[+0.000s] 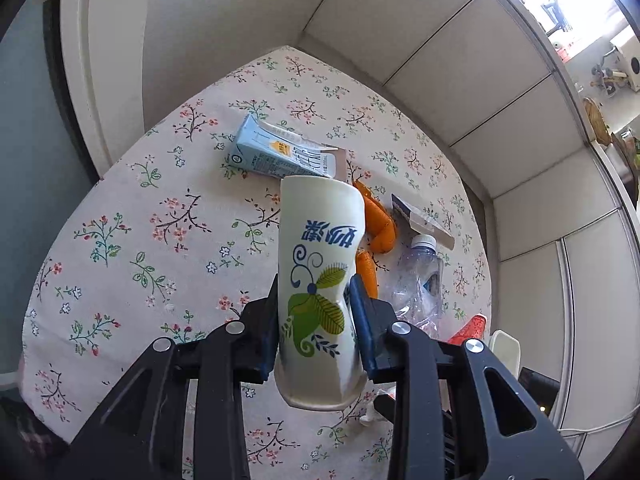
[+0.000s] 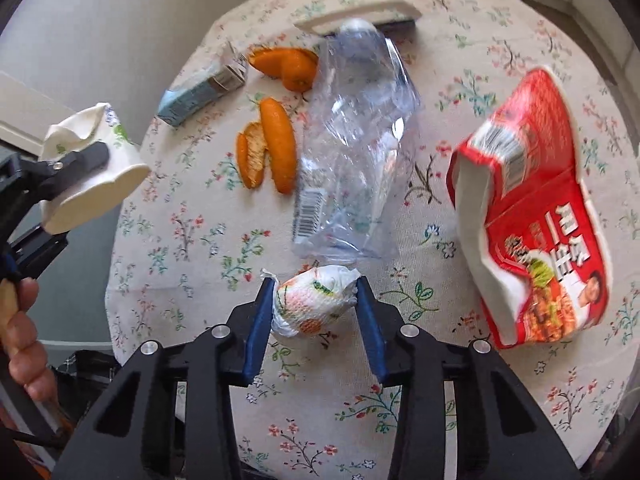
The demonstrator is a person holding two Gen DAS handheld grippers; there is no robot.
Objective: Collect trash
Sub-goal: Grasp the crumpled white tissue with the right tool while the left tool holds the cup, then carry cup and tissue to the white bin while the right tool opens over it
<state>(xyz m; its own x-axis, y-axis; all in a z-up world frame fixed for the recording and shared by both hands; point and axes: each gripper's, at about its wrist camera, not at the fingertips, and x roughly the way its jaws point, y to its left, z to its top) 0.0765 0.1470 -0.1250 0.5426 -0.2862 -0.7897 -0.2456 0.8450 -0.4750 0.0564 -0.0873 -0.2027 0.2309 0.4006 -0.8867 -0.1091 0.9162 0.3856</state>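
Note:
My left gripper [image 1: 316,300] is shut on a crushed white paper cup [image 1: 320,264] with green leaves and blue print, held above the table. The same cup [image 2: 92,164] and the left gripper show at the left of the right wrist view. My right gripper [image 2: 316,300] has its jaws around a crumpled printed tissue ball [image 2: 310,300] low over the tablecloth; the jaws touch its sides. A crushed clear plastic bottle [image 2: 352,148], orange peels [image 2: 276,148], a blue milk carton [image 2: 200,90] and a red noodle packet [image 2: 536,216] lie on the table.
The round table has a floral cloth [image 1: 132,232]. A flat white and dark object [image 2: 360,16] lies at its far edge. White walls and cabinets [image 1: 460,80] stand behind. The table edge drops off at the left [image 2: 112,264].

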